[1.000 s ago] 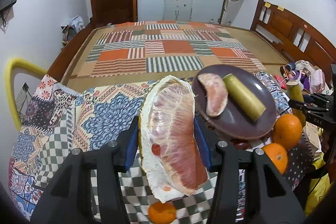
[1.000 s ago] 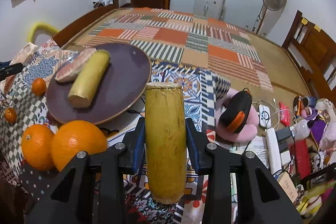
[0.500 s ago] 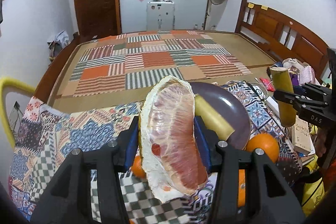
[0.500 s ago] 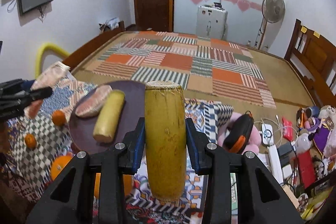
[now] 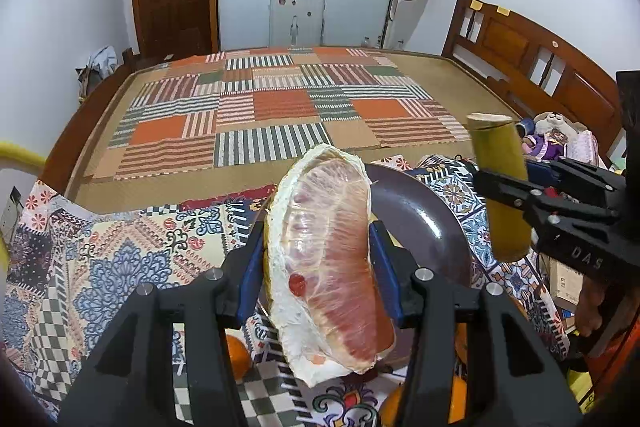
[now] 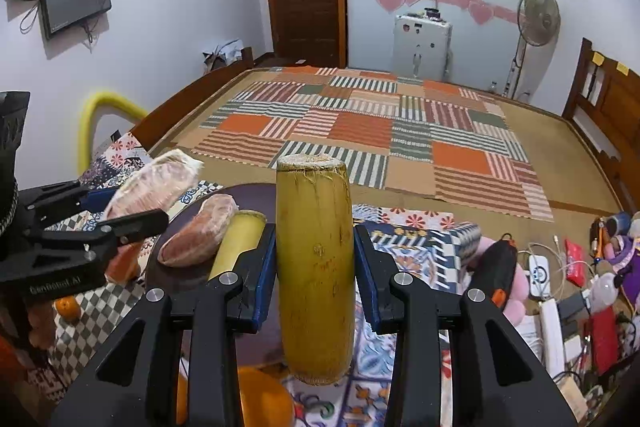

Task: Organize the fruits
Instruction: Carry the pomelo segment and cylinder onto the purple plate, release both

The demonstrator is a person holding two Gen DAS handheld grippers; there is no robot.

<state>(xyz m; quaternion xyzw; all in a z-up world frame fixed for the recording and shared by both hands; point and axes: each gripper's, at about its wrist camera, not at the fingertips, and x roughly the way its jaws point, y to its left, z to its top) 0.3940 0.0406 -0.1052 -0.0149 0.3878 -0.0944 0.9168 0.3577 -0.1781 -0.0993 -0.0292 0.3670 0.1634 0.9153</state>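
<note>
Left tool (image 5: 320, 267) clamping peeled pomelo wedge (image 5: 332, 267), holding it upright in air w/ blue pads pressing both sides. Right tool (image 6: 315, 267) clamping yellow-green cane piece (image 6: 315, 267), also standing upright, lifted. Oranges (image 5: 236, 353) sitting low betw. tool arms on patterned cloth (image 5: 120, 267) over worktop. Just beyond: dark plate (image 6: 256, 201) carrying second pomelo wedge (image 6: 200, 237) beside second cane piece (image 6: 238, 243), touching. Farther: bed w/ patchwork mat (image 6: 360, 123), fan (image 6: 538, 15).

Two wrist views angled down, close, sharing plate (image 5: 420, 223)
</note>
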